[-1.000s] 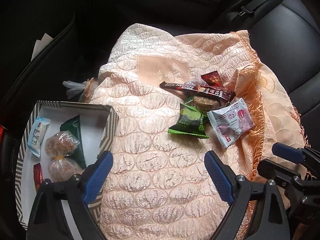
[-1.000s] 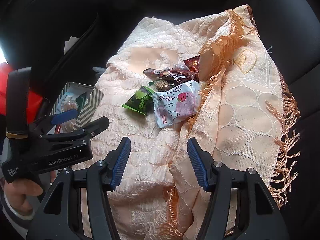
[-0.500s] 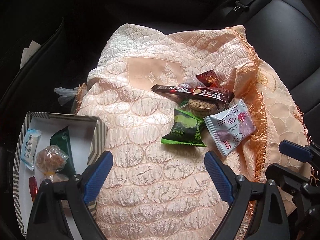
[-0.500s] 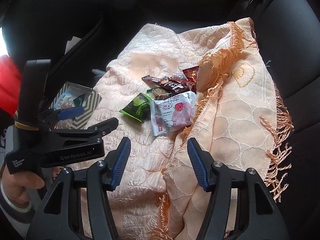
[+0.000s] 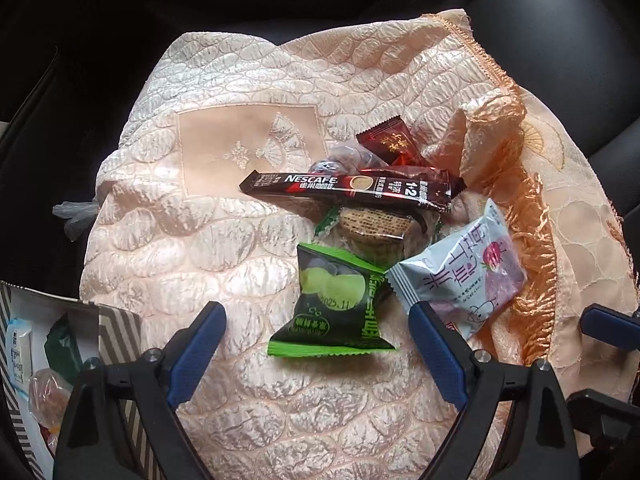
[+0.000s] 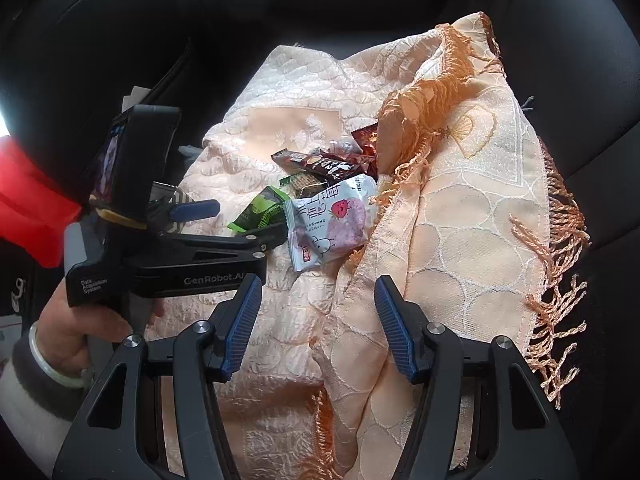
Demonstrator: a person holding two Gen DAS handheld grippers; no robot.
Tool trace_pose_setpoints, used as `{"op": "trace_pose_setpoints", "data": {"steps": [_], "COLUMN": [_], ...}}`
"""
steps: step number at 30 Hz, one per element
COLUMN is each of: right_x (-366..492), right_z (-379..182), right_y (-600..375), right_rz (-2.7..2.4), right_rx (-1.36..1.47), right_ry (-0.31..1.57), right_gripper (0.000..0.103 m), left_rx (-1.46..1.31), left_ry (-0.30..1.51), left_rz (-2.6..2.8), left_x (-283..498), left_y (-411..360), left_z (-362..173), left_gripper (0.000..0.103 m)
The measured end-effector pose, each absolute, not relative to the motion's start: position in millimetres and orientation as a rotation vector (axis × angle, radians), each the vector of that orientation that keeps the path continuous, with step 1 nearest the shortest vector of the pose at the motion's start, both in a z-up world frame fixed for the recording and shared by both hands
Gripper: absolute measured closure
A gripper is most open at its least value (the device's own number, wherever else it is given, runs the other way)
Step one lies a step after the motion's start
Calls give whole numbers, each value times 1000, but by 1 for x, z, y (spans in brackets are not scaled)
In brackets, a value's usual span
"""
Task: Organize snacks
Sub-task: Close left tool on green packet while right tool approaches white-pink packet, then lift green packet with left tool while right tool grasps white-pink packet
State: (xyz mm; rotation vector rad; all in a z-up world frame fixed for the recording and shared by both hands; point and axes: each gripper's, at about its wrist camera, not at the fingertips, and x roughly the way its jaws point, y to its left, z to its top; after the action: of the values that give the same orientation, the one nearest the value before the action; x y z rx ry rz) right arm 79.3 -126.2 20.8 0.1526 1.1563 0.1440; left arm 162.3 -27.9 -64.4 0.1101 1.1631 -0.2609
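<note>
Right tool [image 6: 316, 326] gapes over peach cloth [image 6: 460, 216] — snack packets [image 6: 320, 208] (heaped) beyond, left tool [image 6: 240, 220] alongside.

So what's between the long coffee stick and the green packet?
A brown wafer biscuit in clear wrap lies between the coffee stick and the green packet; the left wrist view shows it best.

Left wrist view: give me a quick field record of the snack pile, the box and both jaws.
surface: quilted peach cloth on a dark car seat
nearest packet: green snack packet, lying between the open left gripper jaws, not gripped
pile beyond: Nescafe stick, pale blue packet, dark red packet
box: striped box at lower left, already holding snacks
right gripper: open, empty
</note>
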Motion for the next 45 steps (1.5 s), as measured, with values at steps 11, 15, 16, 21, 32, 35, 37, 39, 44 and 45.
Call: {"op": "trace_pose_setpoints", "data": {"steps": [11, 15, 16, 21, 32, 35, 37, 39, 44, 45], "right_x": [98, 114, 117, 121, 147, 160, 166, 168, 167, 168], "right_z": [26, 22, 19, -2, -21, -26, -26, -26, -11, -9], "right_y": [-118, -118, -120, -123, -125, -118, -115, -115, -119, -121], "right_rz": [159, 183, 211, 260, 29, -1, -37, -70, -42, -43], "right_rx": [145, 231, 302, 565, 477, 418, 351, 305, 257, 264], "right_ry": [1160, 1212, 1225, 1318, 1311, 1317, 1313, 1313, 1293, 1294], "right_gripper": [44, 44, 44, 40, 40, 40, 40, 40, 37, 34], "left_rx": [109, 97, 106, 125, 99, 91, 88, 84, 69, 62], "left_ry": [1105, 1084, 1081, 1074, 1067, 1058, 1049, 1039, 1022, 1022], "left_rz": [-245, -237, -228, -199, -178, -182, -183, -185, -187, -187], "left_x": [145, 137, 134, 118, 104, 101, 99, 97, 96, 96], "left_y": [-21, -16, -16, -10, 4, 8, 10, 12, 15, 14], "left_z": [-61, -52, -50, -45, -39, -35, -32, -29, -25, -25], "left_gripper": [47, 47, 47, 47, 47, 47, 47, 47, 47, 47]}}
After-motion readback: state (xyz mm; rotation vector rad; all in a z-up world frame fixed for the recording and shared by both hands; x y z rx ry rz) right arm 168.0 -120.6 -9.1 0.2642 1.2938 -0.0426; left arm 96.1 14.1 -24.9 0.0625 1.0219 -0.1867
